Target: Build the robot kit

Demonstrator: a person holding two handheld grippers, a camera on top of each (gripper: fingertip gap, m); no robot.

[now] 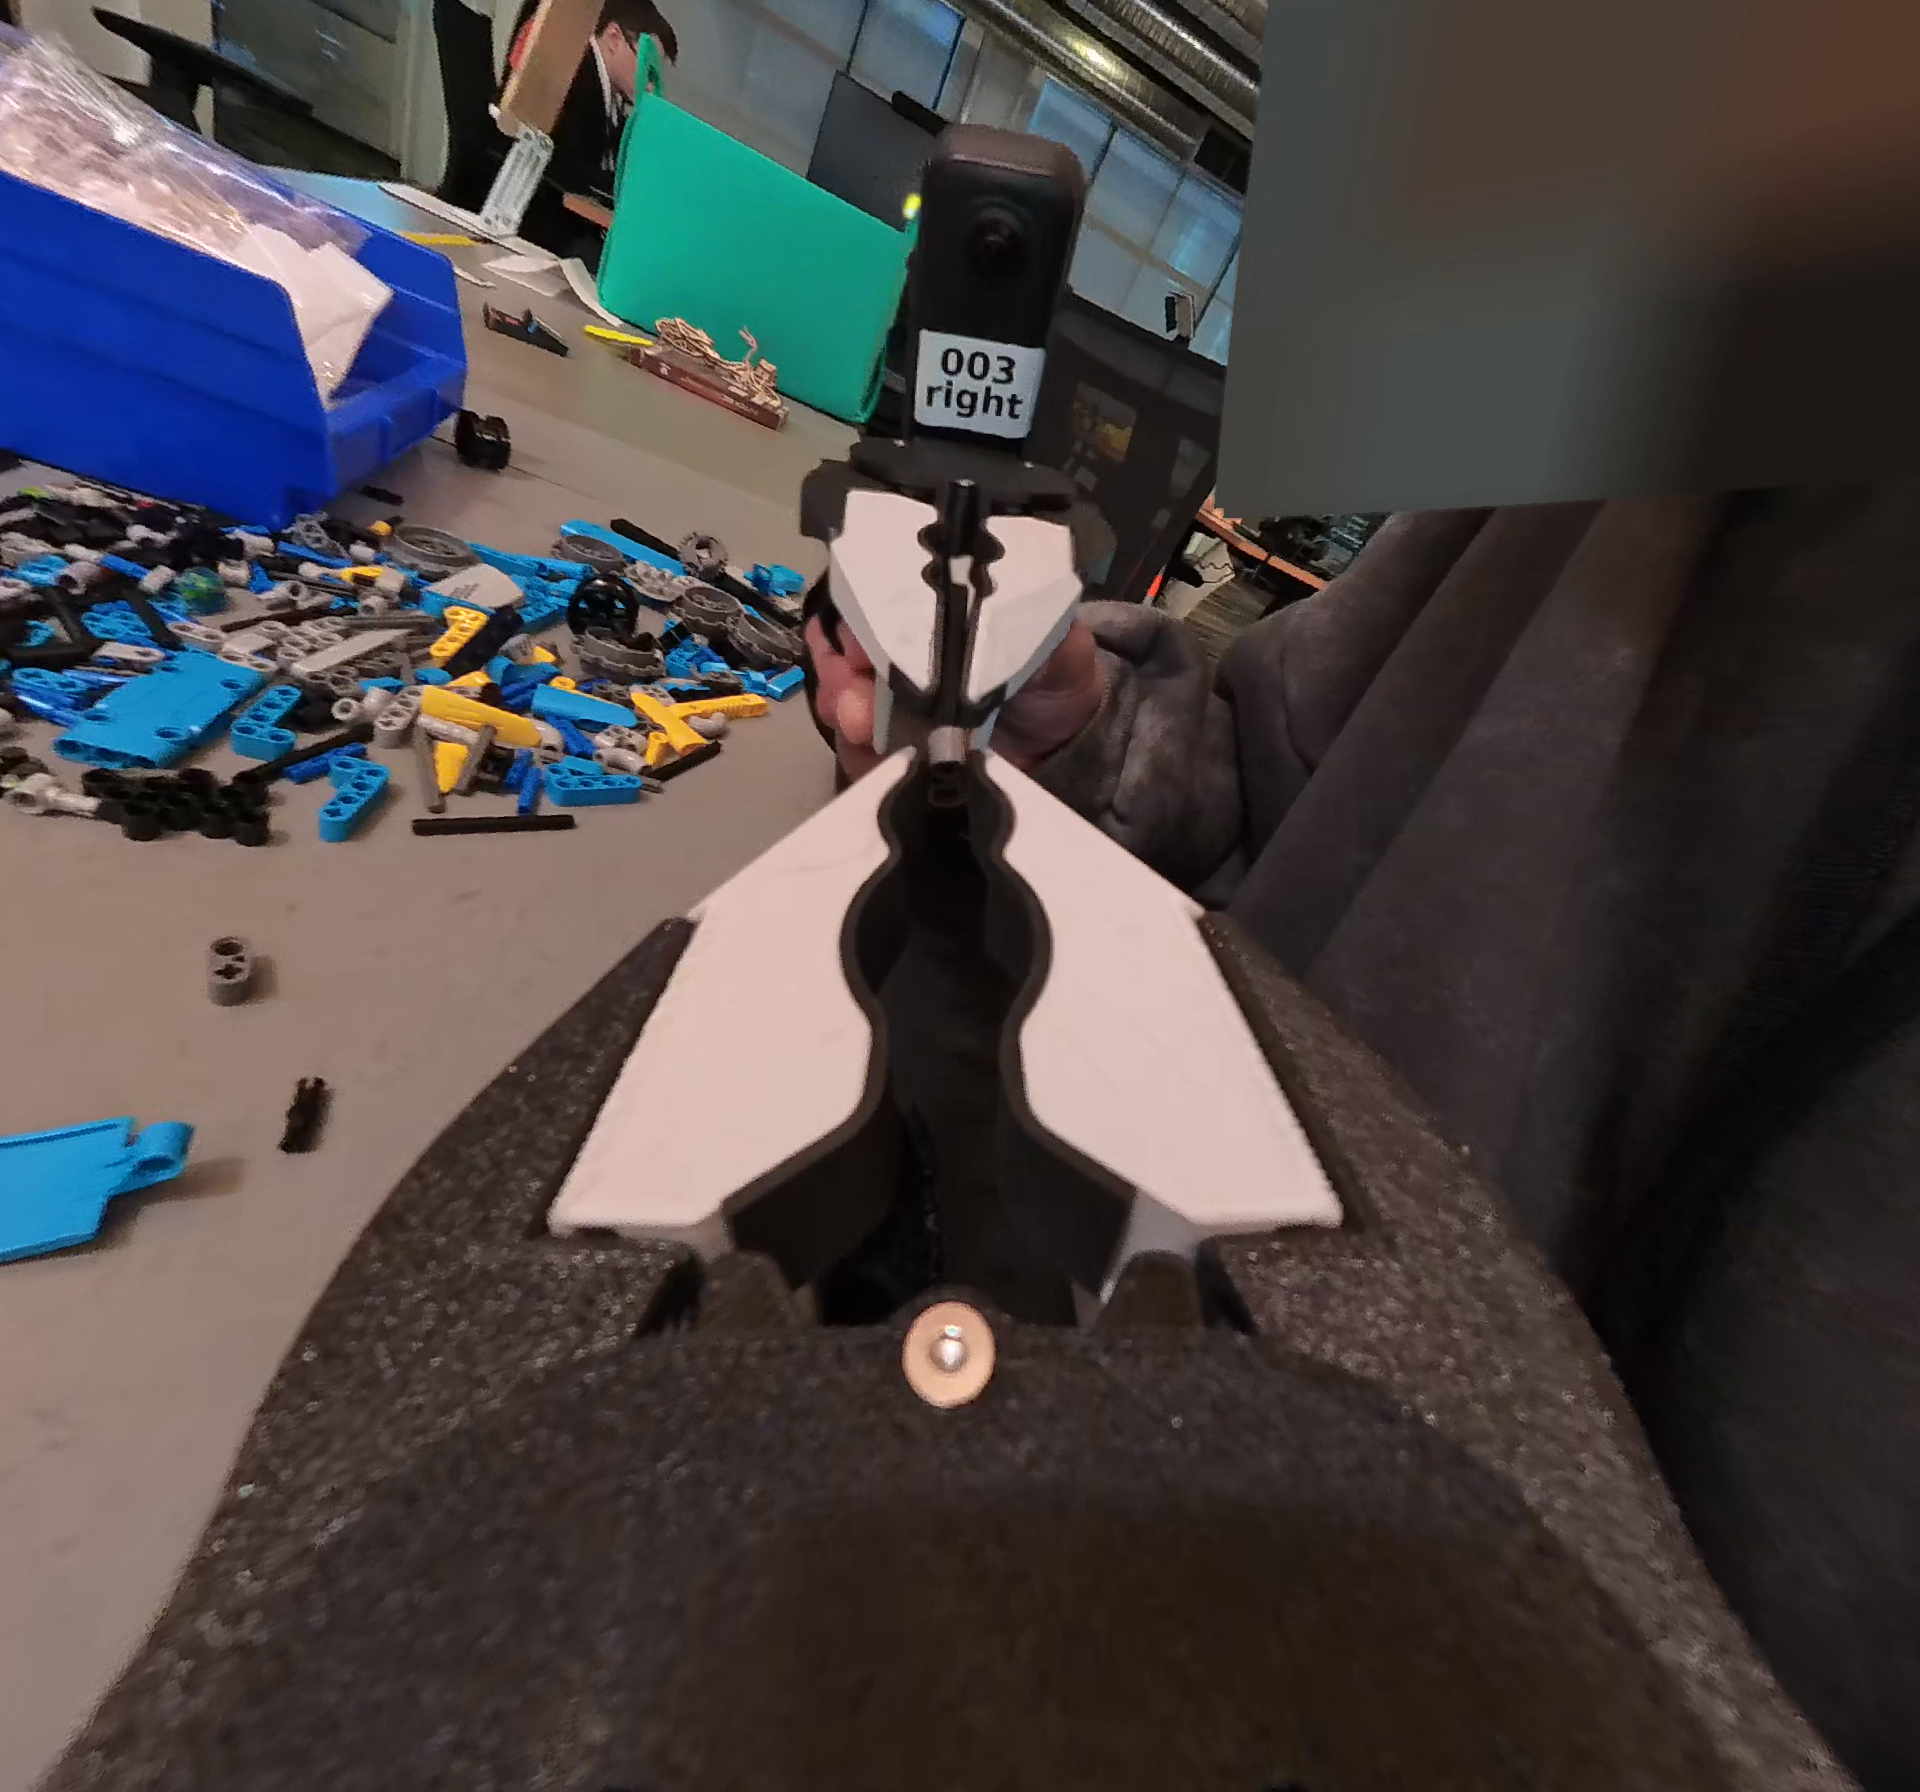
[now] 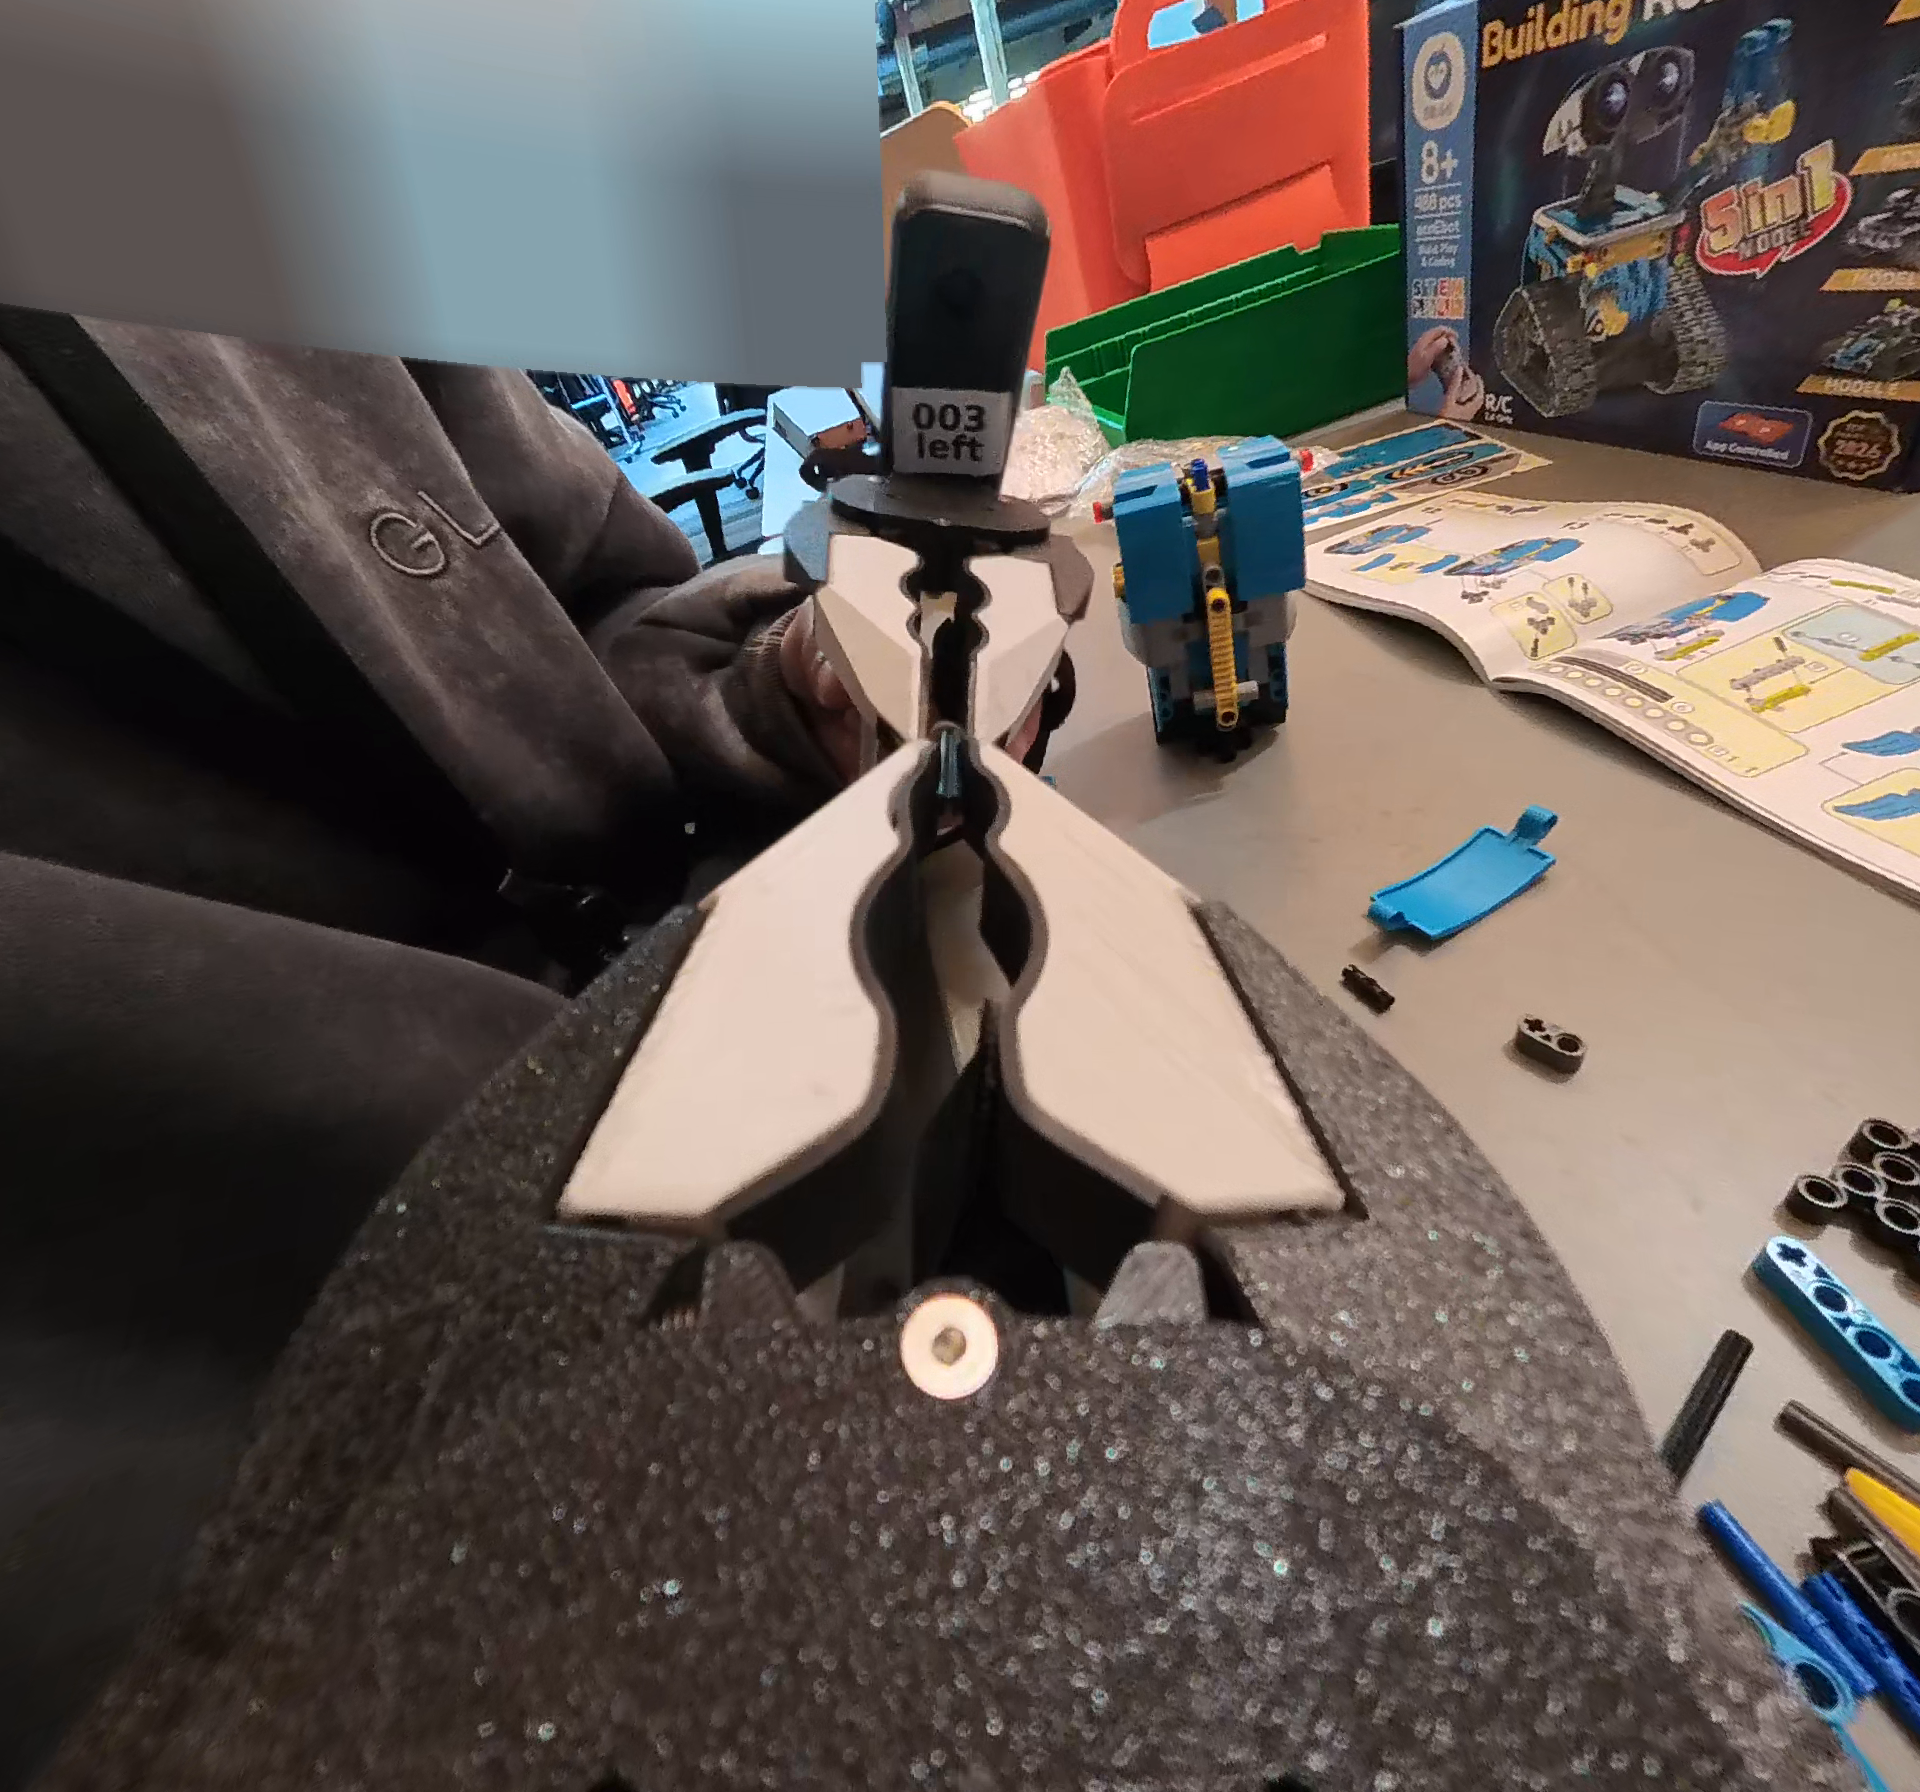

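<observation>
While the two grippers meet tip to tip mid-frame, right gripper (image 1: 951,589) pinches a thin black axle (image 1: 948,620), and left gripper (image 1: 940,768) closes on its small grey bush (image 1: 943,743). Light, stiff, slippery stuff; grip near the ends.

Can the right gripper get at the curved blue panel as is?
Probably not: the right gripper is shut on a black axle. Path looks free, though; the curved blue panel lies alone on bare table.
</observation>
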